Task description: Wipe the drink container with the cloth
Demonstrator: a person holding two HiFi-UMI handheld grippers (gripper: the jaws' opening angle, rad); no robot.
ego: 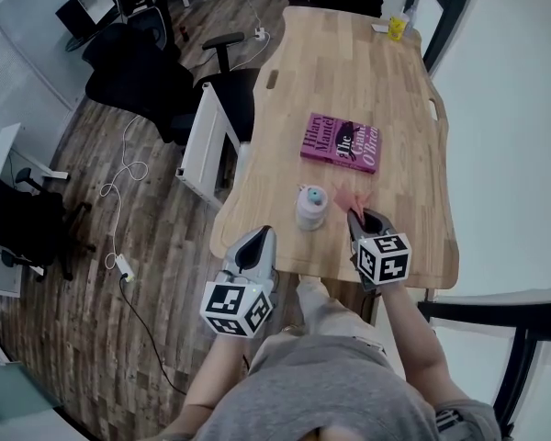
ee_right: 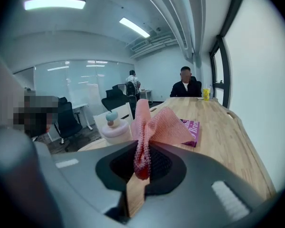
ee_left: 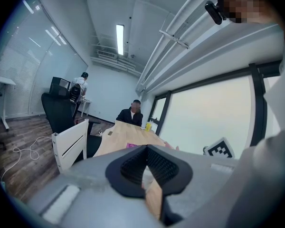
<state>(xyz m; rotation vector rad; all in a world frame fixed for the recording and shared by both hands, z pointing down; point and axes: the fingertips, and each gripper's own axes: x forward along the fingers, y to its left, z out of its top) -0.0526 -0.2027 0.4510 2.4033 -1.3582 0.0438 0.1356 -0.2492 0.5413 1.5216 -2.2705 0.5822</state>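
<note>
Drink container (ego: 311, 206) (rounded, pale) stands beside knitted pink cloth (ee_right: 162, 125) pinched by right gripper (ee_right: 142, 152); left gripper (ee_left: 146, 151) pressed together

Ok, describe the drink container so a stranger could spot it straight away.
On the long wooden table, look at the end nearest the person, short of the purple book. The drink container stands there: a squat pale bottle with a pink lid and blue-green knob, left of the limp pink cloth.

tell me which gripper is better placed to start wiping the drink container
The right gripper: its jaws pinch the pink cloth beside the drink container; the left gripper holds nothing.
</note>
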